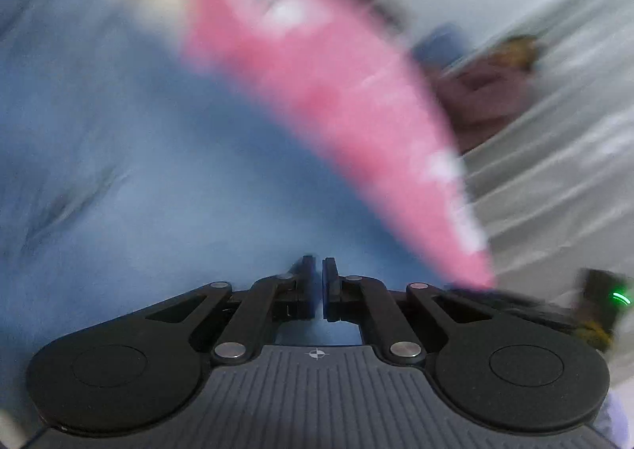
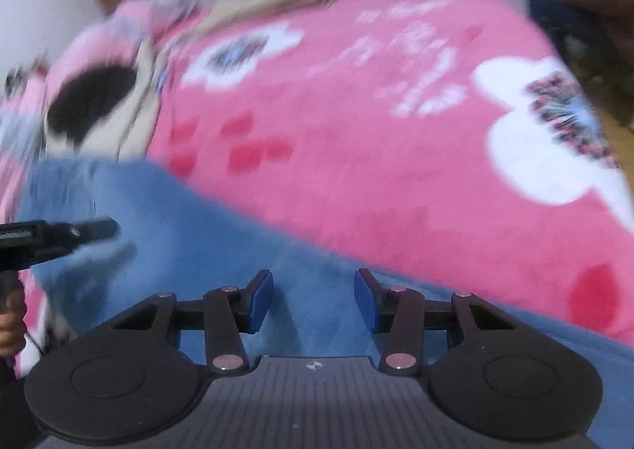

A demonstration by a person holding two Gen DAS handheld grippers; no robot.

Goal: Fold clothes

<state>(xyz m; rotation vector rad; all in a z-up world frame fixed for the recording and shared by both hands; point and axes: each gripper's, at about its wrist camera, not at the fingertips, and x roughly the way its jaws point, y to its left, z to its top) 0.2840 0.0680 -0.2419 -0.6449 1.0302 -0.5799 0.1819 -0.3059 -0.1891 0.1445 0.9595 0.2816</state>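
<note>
Blue garment (image 2: pixel 190 235), soft, spread flat over pink patterned blanket (image 2: pixel 356 124), slightly rumpled

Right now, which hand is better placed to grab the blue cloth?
Probably the right. The right gripper has open fingers over the blue cloth, nothing between them. The left gripper is shut, apparently empty.

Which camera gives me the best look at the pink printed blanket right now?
The right wrist view: the pink blanket fills most of the frame, and its white flower shapes and red marks are readable despite some blur. The left wrist view shows it only as a smeared pink diagonal band beyond the blue cloth.
</note>
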